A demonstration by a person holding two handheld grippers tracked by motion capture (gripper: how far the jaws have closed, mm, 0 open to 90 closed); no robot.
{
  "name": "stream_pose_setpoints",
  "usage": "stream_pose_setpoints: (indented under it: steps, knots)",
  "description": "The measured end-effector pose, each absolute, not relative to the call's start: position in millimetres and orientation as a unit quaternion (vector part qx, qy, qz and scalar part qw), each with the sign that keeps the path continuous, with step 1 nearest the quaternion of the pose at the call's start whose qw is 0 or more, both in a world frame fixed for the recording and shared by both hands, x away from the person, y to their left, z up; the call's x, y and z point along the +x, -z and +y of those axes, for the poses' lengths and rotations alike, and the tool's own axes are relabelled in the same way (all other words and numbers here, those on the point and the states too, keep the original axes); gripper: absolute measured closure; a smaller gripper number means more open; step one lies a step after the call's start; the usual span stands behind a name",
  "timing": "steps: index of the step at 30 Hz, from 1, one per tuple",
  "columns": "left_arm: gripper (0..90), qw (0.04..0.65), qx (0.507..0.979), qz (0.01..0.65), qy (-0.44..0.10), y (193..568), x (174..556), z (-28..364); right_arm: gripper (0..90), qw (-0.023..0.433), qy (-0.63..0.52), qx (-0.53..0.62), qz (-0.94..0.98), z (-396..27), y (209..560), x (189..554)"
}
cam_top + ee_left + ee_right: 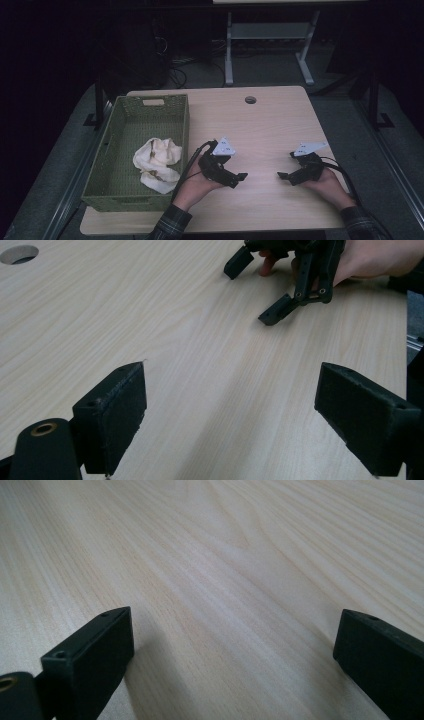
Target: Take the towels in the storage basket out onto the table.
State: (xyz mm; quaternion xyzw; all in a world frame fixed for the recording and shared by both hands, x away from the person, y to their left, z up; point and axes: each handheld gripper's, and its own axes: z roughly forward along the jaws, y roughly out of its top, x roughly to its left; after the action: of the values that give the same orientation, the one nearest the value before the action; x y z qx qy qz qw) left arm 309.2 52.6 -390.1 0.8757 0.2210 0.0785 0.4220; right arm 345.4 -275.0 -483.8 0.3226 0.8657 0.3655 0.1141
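Note:
A green woven basket [116, 161] sits on the left part of the wooden table [270, 125]. A crumpled cream cloth [157, 162] lies inside it toward the near right. My left gripper [239, 180] rests low over the table just right of the basket, open, nothing between its jaws. My right gripper [286, 172] stands open farther right, pointing left toward the other one. In the left gripper view, my left gripper [230, 410] frames bare wood, and the right gripper [255, 290] shows beyond with a hand on it. The right gripper [232, 655] holds nothing in its own view.
A round cable hole [250, 99] is at the table's far edge. Behind the table stand a white desk frame [270, 45] and cables on the floor. Bare wood lies between the two grippers.

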Motion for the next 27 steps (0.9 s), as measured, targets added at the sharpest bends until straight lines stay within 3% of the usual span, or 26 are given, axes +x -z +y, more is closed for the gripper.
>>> stream_pose_setpoints:
  steps: [27]
  knots:
    - [12.8,0.434,0.868,0.229,-0.072,366.4,320.3,71.2,2.6,0.113,-0.364,0.324,0.866,-275.0,483.5,345.2]
